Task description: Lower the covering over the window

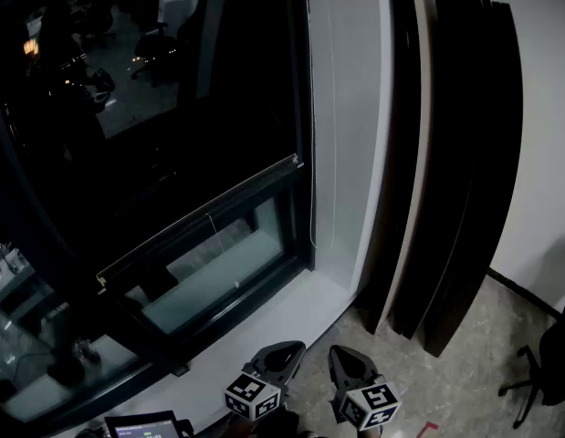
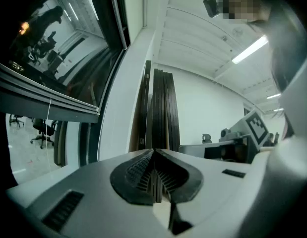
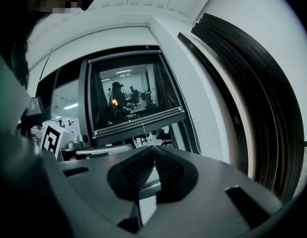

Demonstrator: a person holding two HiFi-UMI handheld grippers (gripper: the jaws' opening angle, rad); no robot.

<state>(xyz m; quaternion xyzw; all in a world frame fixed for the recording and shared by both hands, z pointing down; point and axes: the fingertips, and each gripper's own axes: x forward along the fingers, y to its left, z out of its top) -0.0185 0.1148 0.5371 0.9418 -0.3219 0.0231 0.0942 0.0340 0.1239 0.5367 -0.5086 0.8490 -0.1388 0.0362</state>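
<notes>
Near the sill (image 1: 296,310), the left gripper (image 1: 284,352) and right gripper (image 1: 348,361) hung closed on nothing, well apart from the blind (image 1: 154,135), whose bottom bar (image 1: 200,215) sat partway down the window (image 1: 218,272), so lowering looked unfinished and next one likely had to open onto the cord (image 1: 311,172)

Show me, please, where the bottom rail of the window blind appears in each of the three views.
Head view: bottom rail slants across centre-left, rising to the right.
Left gripper view: bottom rail at the left edge, mid-height.
Right gripper view: bottom rail at centre, under the dark glass.
Shared landmark: the dark panels leaning on the wall, right of the window.
</notes>
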